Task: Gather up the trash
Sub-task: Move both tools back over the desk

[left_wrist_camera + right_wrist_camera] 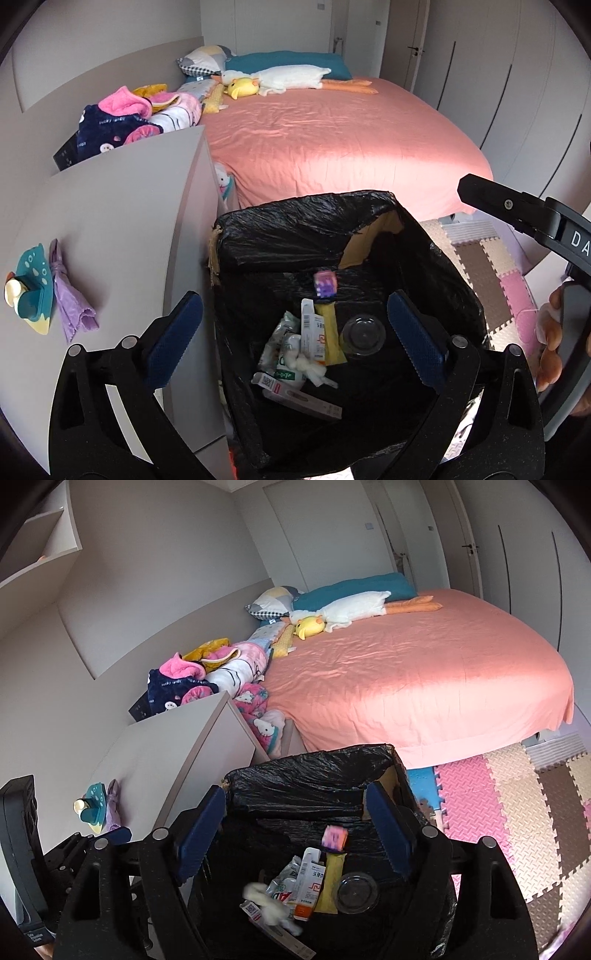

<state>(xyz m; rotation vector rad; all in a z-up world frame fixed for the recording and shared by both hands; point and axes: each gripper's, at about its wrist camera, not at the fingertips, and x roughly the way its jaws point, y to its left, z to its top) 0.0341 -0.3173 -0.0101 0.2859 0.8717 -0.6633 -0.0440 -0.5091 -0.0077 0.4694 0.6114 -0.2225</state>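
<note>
2 tools agape – 1 bin, 1 cube.

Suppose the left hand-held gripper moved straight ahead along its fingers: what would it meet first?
Probably the trash in the black-lined bin. The open left hand-held gripper points down into it, and the white and orange carton lies nearest that line, though depth is unclear.
</note>
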